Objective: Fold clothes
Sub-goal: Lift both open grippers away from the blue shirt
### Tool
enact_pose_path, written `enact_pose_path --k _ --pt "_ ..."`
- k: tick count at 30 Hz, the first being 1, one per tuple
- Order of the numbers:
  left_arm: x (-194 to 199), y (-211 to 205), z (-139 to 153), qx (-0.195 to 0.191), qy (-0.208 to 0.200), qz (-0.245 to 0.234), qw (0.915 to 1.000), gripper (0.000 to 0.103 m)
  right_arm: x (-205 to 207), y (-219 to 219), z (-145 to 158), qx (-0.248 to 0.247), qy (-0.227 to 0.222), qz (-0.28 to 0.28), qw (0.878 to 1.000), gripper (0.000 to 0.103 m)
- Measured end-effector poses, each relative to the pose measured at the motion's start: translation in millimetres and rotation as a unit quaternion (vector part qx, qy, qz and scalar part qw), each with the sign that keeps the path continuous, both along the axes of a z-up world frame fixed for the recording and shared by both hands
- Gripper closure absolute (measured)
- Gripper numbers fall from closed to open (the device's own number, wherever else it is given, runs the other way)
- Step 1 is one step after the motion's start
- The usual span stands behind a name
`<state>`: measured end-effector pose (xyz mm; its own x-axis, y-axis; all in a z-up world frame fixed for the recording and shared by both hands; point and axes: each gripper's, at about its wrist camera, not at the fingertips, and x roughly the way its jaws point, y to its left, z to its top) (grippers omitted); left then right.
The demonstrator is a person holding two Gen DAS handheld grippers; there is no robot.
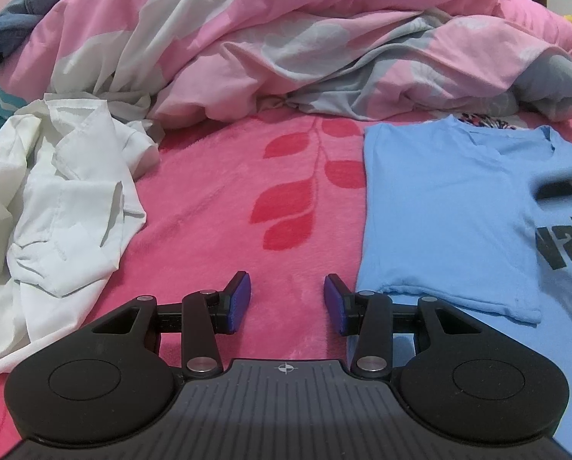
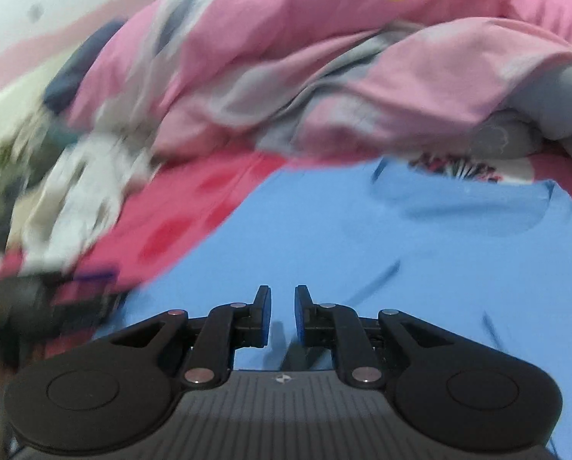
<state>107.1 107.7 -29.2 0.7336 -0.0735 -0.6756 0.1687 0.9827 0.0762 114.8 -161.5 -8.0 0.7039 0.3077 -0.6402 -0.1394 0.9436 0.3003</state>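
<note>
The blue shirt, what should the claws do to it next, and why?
Probably the left claw should slide right and pinch the blue shirt at its folded sleeve hem. That claw is open and empty over the pink blanket, right beside the hem, and the shirt looks only partly folded.

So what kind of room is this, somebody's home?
Most likely a bedroom at home: a fuzzy pink blanket with red leaves covers a bed, a rumpled pink and grey floral duvet is heaped behind, and a light blue T-shirt lies on it.
</note>
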Motion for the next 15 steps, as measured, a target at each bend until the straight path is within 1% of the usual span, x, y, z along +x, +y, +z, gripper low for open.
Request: enact_pose_path --k 3,5,6,8,9,11,12,13,15 --pt "0.4 1.5 -0.6 -0.002 0.000 -0.001 1.0000 0.059 38.2 -20.6 -22.9 0.019 0.014 -0.057 0.998 0.089" --pt "0.6 3.5 -0.5 -0.006 0.000 -0.002 1.0000 0.059 46.6 -44.6 -35.7 0.032 0.029 -0.116 0.992 0.097" --pt "0.6 4.6 -0.6 -0.009 0.001 -0.002 1.0000 0.059 47.7 -55.8 -39.3 0.038 0.033 -0.145 0.988 0.097" --pt "1.3 6.4 0.2 -0.016 0.004 -0.001 0.9999 0.059 27.2 -72.2 -26.6 0.040 0.023 -0.199 0.979 0.093" --pt "1.8 6.4 0.6 -0.017 0.006 0.001 0.9998 0.059 11.6 -74.5 -15.6 0.021 0.003 -0.207 0.978 0.092" --pt "2.8 5.8 0.8 -0.018 0.008 0.004 0.9998 0.059 -27.3 -77.5 7.0 -0.008 -0.036 -0.208 0.977 0.086" --pt "2.9 5.0 0.9 -0.016 0.008 0.006 0.9998 0.059 -50.5 -79.1 16.6 -0.004 -0.047 -0.211 0.976 0.079" --pt "2.8 4.2 0.8 -0.015 0.007 0.008 0.9998 0.059 -72.7 -80.3 25.5 0.001 -0.057 -0.213 0.975 0.076" --pt "2.2 3.5 0.7 -0.012 0.004 0.012 0.9998 0.059 -112.3 -81.2 35.2 0.029 -0.058 -0.215 0.974 0.076"
